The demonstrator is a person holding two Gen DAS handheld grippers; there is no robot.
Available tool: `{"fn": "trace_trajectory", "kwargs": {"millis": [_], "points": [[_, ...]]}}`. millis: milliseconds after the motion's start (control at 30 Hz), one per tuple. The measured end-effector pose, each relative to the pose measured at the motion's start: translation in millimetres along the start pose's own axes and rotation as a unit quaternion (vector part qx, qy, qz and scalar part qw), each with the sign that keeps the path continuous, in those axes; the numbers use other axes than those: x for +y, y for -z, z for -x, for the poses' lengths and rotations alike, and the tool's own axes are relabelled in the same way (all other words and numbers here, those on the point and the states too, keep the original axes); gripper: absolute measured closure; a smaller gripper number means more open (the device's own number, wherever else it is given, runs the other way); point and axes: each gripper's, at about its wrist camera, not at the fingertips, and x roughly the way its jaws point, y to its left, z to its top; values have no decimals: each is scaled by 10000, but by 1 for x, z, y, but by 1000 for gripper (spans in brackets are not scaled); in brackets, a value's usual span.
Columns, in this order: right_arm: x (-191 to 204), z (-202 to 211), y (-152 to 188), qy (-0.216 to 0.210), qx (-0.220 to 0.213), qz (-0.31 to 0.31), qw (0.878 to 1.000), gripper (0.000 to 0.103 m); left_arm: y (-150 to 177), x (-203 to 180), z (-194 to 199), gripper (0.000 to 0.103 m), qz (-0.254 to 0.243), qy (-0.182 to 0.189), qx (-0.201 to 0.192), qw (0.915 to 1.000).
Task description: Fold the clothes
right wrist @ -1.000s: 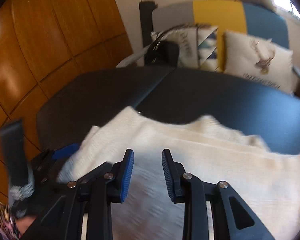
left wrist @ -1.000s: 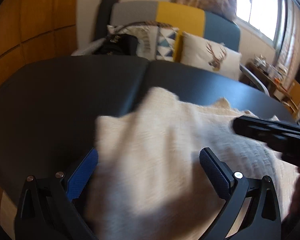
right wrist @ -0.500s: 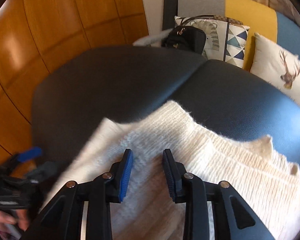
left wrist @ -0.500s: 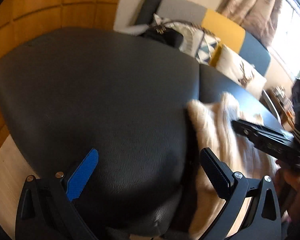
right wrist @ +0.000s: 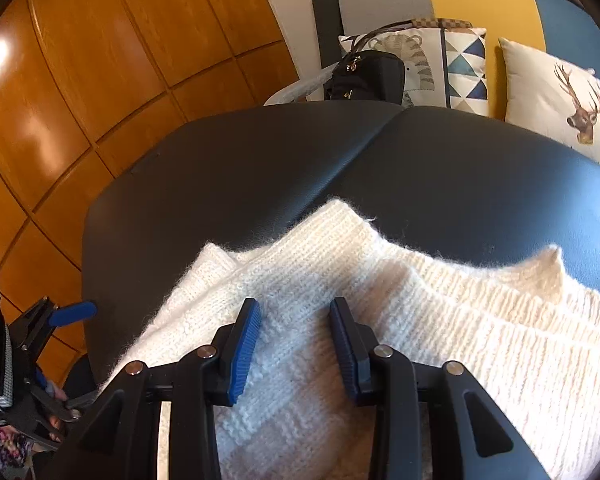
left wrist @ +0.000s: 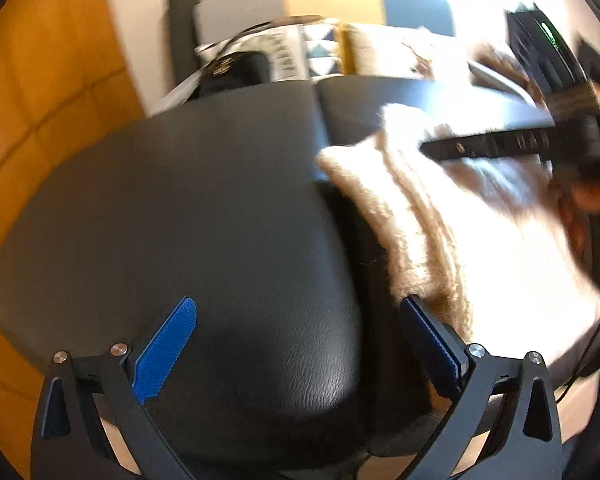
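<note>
No readable writing or labels. Cream knit sweater (right wrist: pixel 400 320) lies folded on black padded surface (right wrist: pixel 240 168). Right gripper (right wrist: pixel 294 334) over sweater, fingers slightly apart, just opened a bit, nothing clamped. Left gripper (left wrist: pixel 298 344) wide apart over bare surface, sweater now off to its right versus a second ago.

**Open upholstery to your left, knit to your right**

The black padded bench (right wrist: pixel 228 184) lies bare left of and beyond the cream knitted sweater (right wrist: pixel 440 340), so you can pass there. A black handbag (right wrist: pixel 366 76) and cushions (right wrist: pixel 556 92) block its far edge.
</note>
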Motion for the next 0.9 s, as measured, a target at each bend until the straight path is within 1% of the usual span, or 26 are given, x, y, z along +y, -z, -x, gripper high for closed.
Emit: {"fn": "trace_trajectory", "kwargs": {"millis": [33,67,167,267,367,500,567,600,667,700,733,767,900], "points": [[-2,1,0,-37,-3,-58,10000,67,-3,-4,-2,0,-105,8,-25,9999],[-4,1,0,-71,-7,-97,9999,67,-6,-4,-3,0,-102,77,-30,9999],[-3,1,-1,-35,-11,-89,10000,67,-10,-1,-8,0,76,230,-13,9997],[3,-1,0,139,-6,40,9999,67,-14,4,-14,0,260,182,-47,9995],[9,-3,0,349,5,193,9992,67,-12,2,-12,0,436,95,-130,9989],[11,-3,0,440,10,244,9987,67,-11,4,-13,0,829,34,-102,9965],[11,-3,0,441,9,246,9987,67,-9,8,-13,2,1095,152,-52,9939],[11,-3,0,438,9,244,9987,67,-6,10,-13,7,1213,250,-47,9923],[11,-3,0,436,9,239,9988,67,-3,12,-11,39,1250,197,-37,9920],[10,-3,0,441,13,238,9987,67,-2,11,-10,50,1184,57,-8,9930],[10,-2,0,441,13,241,9987,67,-1,12,-8,65,1145,-54,20,9934],[10,-2,0,440,13,243,9987,67,-1,14,-7,72,1163,-68,31,9932],[10,-2,0,425,14,229,9988,67,0,26,-5,72,1440,430,51,9886]]}}
